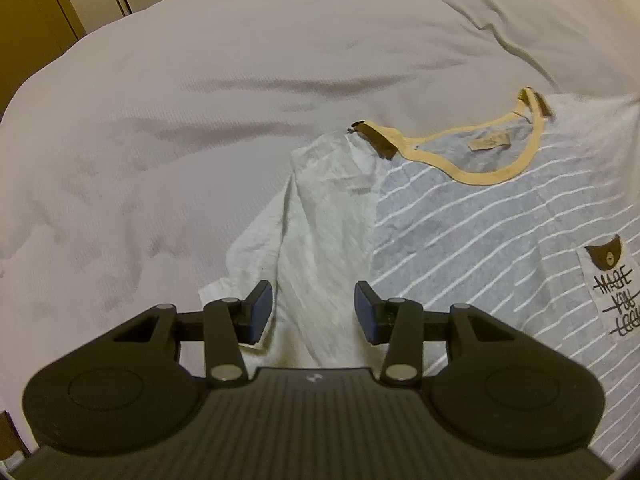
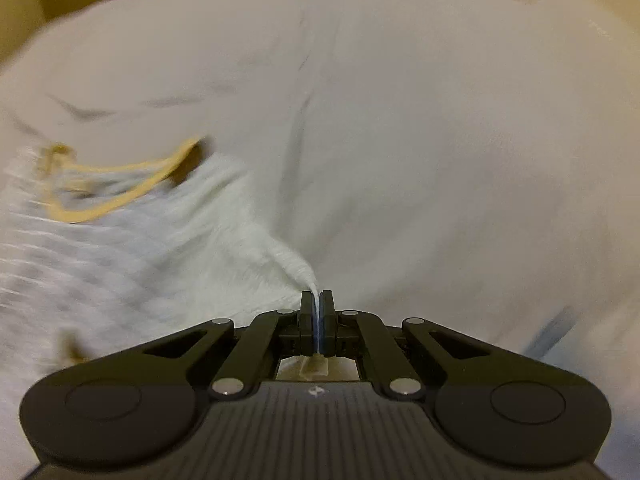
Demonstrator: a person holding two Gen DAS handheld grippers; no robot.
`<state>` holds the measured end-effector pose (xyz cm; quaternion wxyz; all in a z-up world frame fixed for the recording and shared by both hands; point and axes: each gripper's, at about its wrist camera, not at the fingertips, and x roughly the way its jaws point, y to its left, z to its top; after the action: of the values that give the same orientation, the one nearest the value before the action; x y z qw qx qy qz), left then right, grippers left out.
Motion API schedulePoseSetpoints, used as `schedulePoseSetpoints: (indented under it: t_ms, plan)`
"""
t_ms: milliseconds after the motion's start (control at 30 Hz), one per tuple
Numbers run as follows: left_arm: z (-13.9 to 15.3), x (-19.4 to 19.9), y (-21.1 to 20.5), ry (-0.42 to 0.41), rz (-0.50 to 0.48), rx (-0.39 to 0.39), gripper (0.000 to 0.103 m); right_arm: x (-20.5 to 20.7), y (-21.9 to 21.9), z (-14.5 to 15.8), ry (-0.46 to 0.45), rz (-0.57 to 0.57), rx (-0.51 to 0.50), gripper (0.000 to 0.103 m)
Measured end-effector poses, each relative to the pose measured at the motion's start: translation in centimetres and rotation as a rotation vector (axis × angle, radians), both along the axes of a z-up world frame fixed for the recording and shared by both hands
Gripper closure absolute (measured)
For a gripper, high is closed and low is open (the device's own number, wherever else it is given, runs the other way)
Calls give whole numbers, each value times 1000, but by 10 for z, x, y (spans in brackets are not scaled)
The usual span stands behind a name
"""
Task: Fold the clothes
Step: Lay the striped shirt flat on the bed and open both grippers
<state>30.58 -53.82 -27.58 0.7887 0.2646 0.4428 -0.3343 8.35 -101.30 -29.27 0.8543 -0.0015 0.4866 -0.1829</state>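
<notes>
A grey T-shirt with thin white stripes (image 1: 480, 232), a yellow collar (image 1: 476, 172) and white sleeves lies flat on a white bed. A bear patch pocket (image 1: 612, 284) shows at its right. My left gripper (image 1: 314, 310) is open, its blue pads either side of the white left sleeve (image 1: 320, 232), just above it. In the right wrist view my right gripper (image 2: 318, 312) is shut on the tip of the white right sleeve (image 2: 296, 268), pulling it into a taut point. The shirt (image 2: 120, 264) and collar (image 2: 120, 196) are blurred there.
The white bedsheet (image 1: 200, 120) spreads wide around the shirt, with soft wrinkles. Yellowish wardrobe doors (image 1: 36, 4) stand beyond the bed at the far left. A blue mark (image 2: 552, 332) shows on the sheet at the right.
</notes>
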Motion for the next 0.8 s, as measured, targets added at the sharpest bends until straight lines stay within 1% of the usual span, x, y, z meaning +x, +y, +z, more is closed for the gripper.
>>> schedulePoseSetpoints:
  t_ms: [67, 133, 233, 300, 333, 367, 433, 467, 533, 600, 633, 700, 767, 800]
  plan:
    - [-1, 2, 1, -2, -1, 11, 63, 6, -11, 6, -13, -6, -117, 103]
    - [-1, 2, 4, -7, -4, 26, 60, 12, -15, -1, 15, 13, -205, 103]
    - [1, 2, 14, -22, 2, 46, 53, 18, -7, -16, 50, 26, -255, 102]
    - [3, 6, 24, -28, 7, 54, 51, 19, 6, -21, 34, 14, -278, 95]
    - [4, 9, 28, -34, 5, 58, 51, 12, 11, -17, 19, 11, -283, 86]
    - [4, 13, 34, -41, 5, 61, 51, 5, 17, -12, 5, 12, -275, 82]
    - [1, 23, 44, -46, 8, 62, 51, -4, 33, -6, -25, 17, -245, 80]
    - [-1, 28, 49, -43, 9, 59, 51, -8, 42, -3, -34, 17, -218, 78]
    - [-6, 40, 58, -32, -4, 44, 51, -13, 64, 0, -40, 14, -136, 77]
    - [-13, 48, 61, -37, -63, 27, 51, -19, 93, 2, -39, 14, -40, 75]
    - [-16, 52, 62, -39, -93, 19, 51, -22, 108, 3, -38, 14, 9, 72]
    - [-22, 55, 61, -37, -211, -16, 52, -27, 143, 2, -29, 36, 61, 70]
    - [-32, 60, 55, 9, -295, 0, 55, -31, 181, 1, -19, 59, 90, 69]
    - [-38, 63, 52, 33, -336, 8, 71, -31, 199, 0, -14, 63, 98, 69]
